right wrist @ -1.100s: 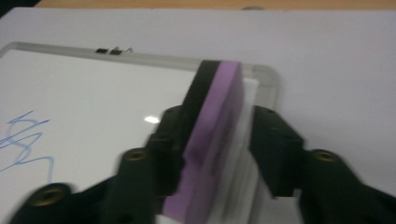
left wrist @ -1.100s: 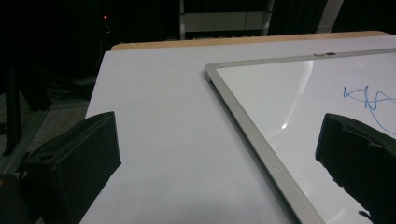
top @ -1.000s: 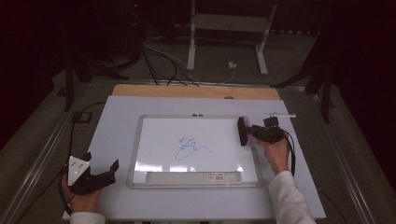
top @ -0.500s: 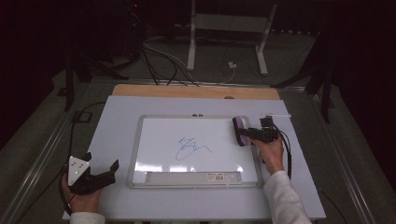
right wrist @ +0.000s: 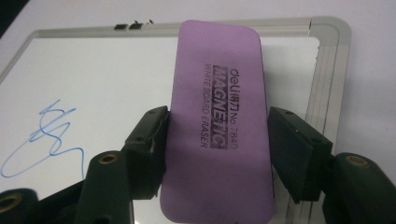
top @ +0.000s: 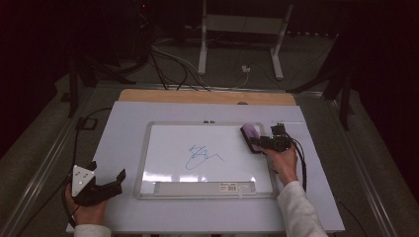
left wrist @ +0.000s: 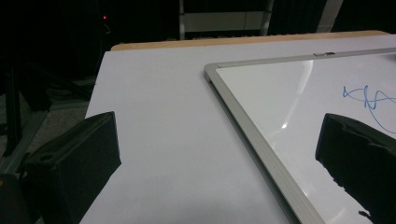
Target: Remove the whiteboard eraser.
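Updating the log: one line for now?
right tool: jaws just opening, eraser between | left tool: open, beside board | scribble: unwiped

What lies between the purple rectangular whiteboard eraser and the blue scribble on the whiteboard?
Bare white board surface. In the high view, nothing sits between the purple rectangular whiteboard eraser and the blue scribble; the right gripper view agrees.
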`<state>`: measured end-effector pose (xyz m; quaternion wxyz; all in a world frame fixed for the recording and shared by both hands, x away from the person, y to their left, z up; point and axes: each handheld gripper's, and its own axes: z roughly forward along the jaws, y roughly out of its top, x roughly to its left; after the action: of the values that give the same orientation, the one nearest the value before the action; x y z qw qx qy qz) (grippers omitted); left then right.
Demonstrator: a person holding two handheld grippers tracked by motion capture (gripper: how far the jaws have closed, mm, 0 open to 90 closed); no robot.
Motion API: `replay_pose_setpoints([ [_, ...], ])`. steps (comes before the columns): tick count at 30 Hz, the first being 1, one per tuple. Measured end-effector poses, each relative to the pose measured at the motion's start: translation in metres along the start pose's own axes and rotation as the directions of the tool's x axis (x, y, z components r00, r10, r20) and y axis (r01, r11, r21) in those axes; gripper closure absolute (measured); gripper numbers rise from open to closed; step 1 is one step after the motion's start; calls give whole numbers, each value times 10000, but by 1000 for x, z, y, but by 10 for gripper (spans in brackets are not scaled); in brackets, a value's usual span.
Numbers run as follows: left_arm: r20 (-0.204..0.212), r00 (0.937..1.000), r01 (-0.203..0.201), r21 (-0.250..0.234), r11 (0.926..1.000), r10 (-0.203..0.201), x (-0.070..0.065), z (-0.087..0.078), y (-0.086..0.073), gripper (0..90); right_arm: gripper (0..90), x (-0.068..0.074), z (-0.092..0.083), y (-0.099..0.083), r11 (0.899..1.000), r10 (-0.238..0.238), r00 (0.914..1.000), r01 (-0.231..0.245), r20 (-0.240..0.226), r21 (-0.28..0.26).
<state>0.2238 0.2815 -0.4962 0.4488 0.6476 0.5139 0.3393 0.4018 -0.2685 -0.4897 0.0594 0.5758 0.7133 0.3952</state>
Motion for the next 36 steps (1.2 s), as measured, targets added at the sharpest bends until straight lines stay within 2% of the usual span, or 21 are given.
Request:
replay_pose_setpoints([
  [15, 0, 10000, -9, 9, 10000, 9, 0, 0, 0, 6, 409, 10, -8, 2, 9983, -462, 9989, 459, -75, -351],
  [36, 2, 10000, -8, 12, 10000, 8, 0, 0, 0, 6, 410, 40, -12, 5, 9874, -1509, 9884, 1500, -144, -512],
])
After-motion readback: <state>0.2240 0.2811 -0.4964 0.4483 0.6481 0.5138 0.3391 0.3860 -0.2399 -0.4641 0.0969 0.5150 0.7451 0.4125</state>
